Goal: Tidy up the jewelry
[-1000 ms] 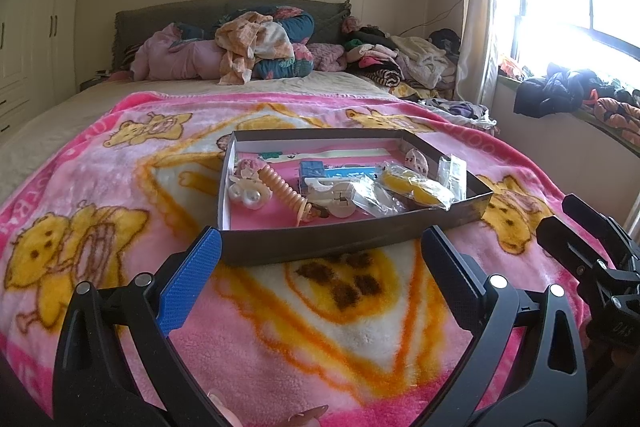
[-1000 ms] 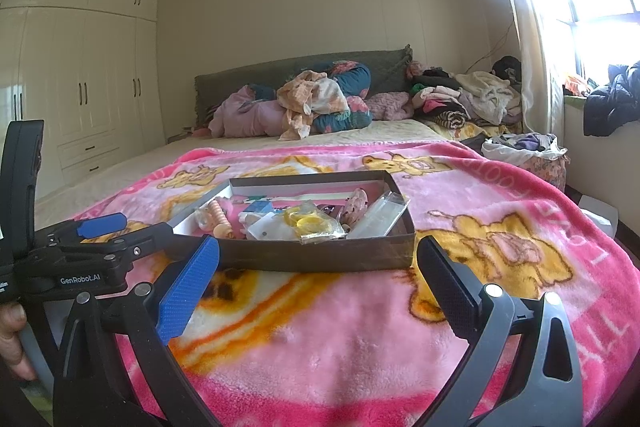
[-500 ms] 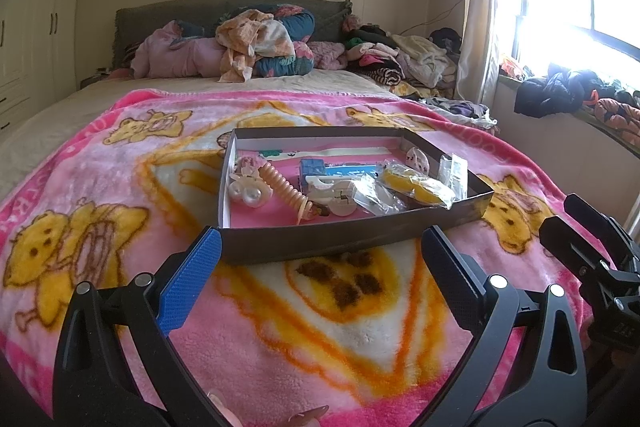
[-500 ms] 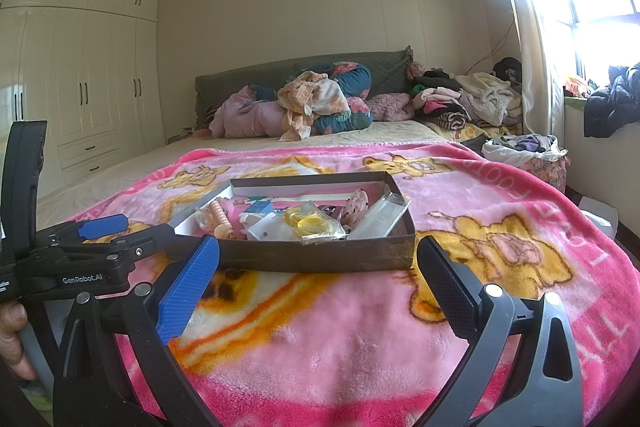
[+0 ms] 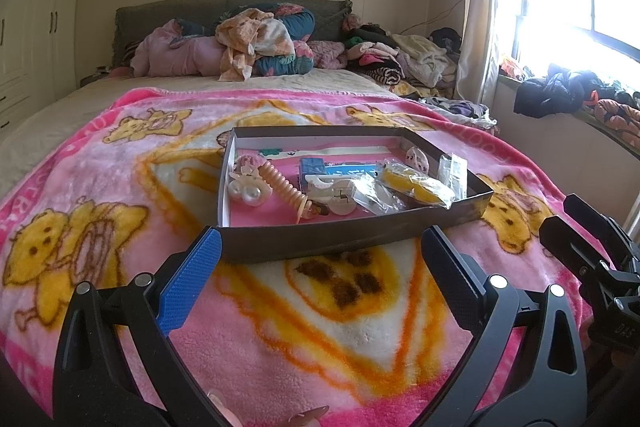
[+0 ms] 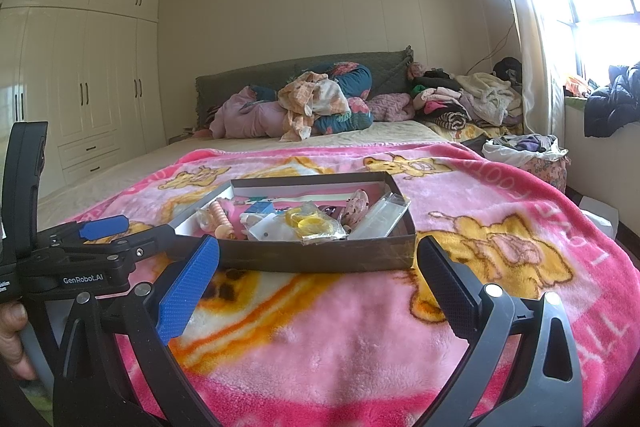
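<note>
**Shallow box of jewelry on a pink blanket, both grippers held short of it**

A shallow dark cardboard box with a pink floor (image 5: 344, 241) is shown resting flat on a pink fleece blanket printed with yellow cartoon bears (image 5: 100, 187), which is spread over a bed. Inside the box, a peach ribbed spiral hair tie (image 5: 285, 189) is seen left of centre, beside a white pearl-like hair clip (image 5: 248, 191). A yellow ring-shaped piece sealed in a clear plastic bag (image 5: 414, 183) lies toward the right side, and a small blue carton (image 5: 312, 166) lies near the middle.

The left gripper (image 5: 320, 259) is held above the blanket just short of the box's near wall, its fingers spread wide apart with nothing between them. The right gripper (image 6: 318, 267) is likewise held before the box, fingers wide apart and unloaded. A heap of mixed clothing (image 6: 320, 103) is piled against the grey padded headboard (image 6: 248, 77).
</note>
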Motion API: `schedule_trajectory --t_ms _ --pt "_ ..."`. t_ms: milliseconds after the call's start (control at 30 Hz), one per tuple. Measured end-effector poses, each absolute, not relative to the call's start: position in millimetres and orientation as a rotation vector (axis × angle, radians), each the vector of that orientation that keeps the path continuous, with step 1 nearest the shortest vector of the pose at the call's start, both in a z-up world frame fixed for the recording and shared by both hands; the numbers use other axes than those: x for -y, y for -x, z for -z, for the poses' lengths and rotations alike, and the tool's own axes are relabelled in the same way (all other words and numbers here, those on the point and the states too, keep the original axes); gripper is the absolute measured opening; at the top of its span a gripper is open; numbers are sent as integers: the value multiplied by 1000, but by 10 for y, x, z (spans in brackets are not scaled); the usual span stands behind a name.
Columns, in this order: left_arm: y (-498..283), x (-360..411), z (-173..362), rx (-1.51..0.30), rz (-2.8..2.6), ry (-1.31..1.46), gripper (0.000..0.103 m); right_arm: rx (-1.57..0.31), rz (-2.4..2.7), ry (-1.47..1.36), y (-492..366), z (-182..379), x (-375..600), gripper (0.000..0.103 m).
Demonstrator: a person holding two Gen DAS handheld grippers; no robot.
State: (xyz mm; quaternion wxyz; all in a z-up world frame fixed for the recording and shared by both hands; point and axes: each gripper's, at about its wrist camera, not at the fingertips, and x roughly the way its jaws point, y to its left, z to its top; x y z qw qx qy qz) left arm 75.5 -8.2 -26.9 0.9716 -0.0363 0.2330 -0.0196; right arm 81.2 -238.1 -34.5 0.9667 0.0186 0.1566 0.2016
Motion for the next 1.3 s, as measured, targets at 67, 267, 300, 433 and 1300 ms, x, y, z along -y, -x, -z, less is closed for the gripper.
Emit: schedule_trajectory --t_ms 67,267,300,433,1300 --pt "-756 79 266 -471 40 74 91 -316 -407 -38 -811 345 2382 97" --pt "-753 75 271 -471 40 74 91 -316 -407 -38 -811 347 2381 97" --pt "-750 82 276 -472 40 75 91 -315 -407 -38 -811 347 2381 97" --pt "-749 78 273 -474 41 75 92 -316 -407 -38 -813 349 2382 97" --pt "-1241 -785 315 -554 -211 184 92 -509 -196 -99 -1595 330 2917 97"
